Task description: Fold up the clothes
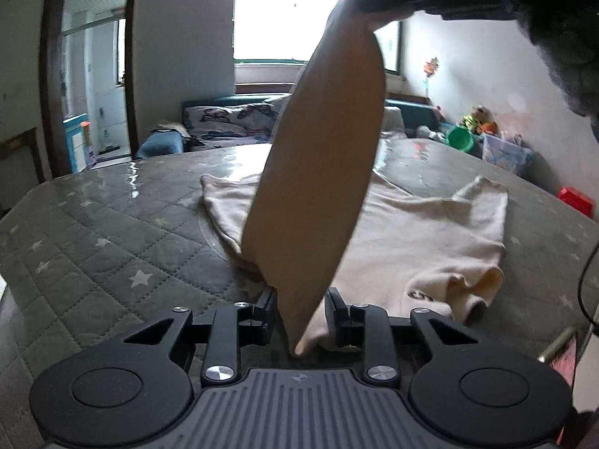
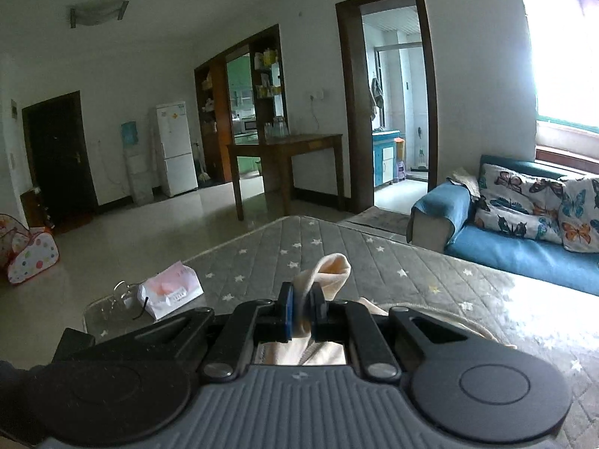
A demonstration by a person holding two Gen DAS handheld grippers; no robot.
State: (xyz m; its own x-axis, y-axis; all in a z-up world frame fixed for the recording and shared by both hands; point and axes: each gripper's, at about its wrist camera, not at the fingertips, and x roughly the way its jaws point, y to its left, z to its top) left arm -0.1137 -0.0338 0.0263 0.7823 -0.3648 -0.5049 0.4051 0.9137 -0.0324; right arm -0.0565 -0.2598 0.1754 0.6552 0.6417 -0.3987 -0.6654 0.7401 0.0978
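the cream sweatshirt [image 1: 411,232] lies spread on the star-quilted mattress [image 1: 93,232], one sleeve [image 1: 318,172] stretched upward between the right gripper [image 2: 301,308], clamped on its cuff, and the left gripper [image 1: 301,308], whose jaws stand apart around the sleeve's lower end.

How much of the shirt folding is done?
Barely started. The cream long-sleeved top lies spread, unfolded, on the grey star-quilted mattress. In hand: the right gripper is shut on one sleeve cuff, lifting that sleeve high, and it runs down between the open fingers of the left gripper. Left: folding both sleeves in, then the body.
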